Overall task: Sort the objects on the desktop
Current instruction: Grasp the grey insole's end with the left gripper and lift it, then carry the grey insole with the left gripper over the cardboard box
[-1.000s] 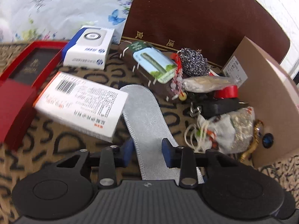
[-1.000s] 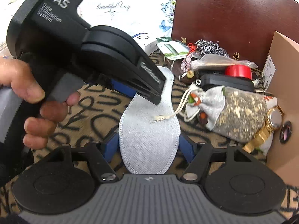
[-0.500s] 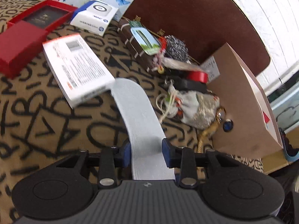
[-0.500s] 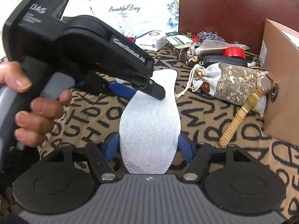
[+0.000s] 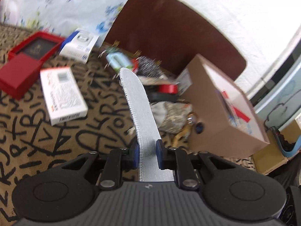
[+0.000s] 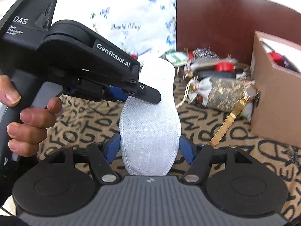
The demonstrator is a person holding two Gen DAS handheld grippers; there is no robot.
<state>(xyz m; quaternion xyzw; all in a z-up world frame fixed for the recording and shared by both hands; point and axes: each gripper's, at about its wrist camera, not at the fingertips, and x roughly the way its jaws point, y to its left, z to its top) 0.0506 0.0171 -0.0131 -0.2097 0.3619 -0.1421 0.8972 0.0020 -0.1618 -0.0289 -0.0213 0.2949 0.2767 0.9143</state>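
Observation:
A grey insole (image 5: 139,111) is lifted off the letter-patterned cloth. My left gripper (image 5: 147,155) is shut on its side edges, and the insole sticks out forward, edge-on. In the right wrist view the insole (image 6: 150,128) lies flat between my right gripper (image 6: 149,146), whose blue pads stand at its two sides; whether they press it I cannot tell. The left gripper's black body (image 6: 79,64) crosses above the insole there. A brown cardboard box (image 5: 222,111) stands open at the right.
A white medicine box (image 5: 62,94), red gift boxes (image 5: 20,71) and a white-blue box (image 5: 79,46) lie at the left. A herb sachet (image 6: 223,94), gold watch (image 6: 231,116), red lid (image 6: 224,66) and steel scourer (image 5: 146,66) crowd beside the cardboard box. A dark brown board (image 5: 169,28) stands behind.
The insole has been lifted off the cloth and tilted up, held by the left gripper. Both grippers rose with it; the view now looks more toward the cardboard box.

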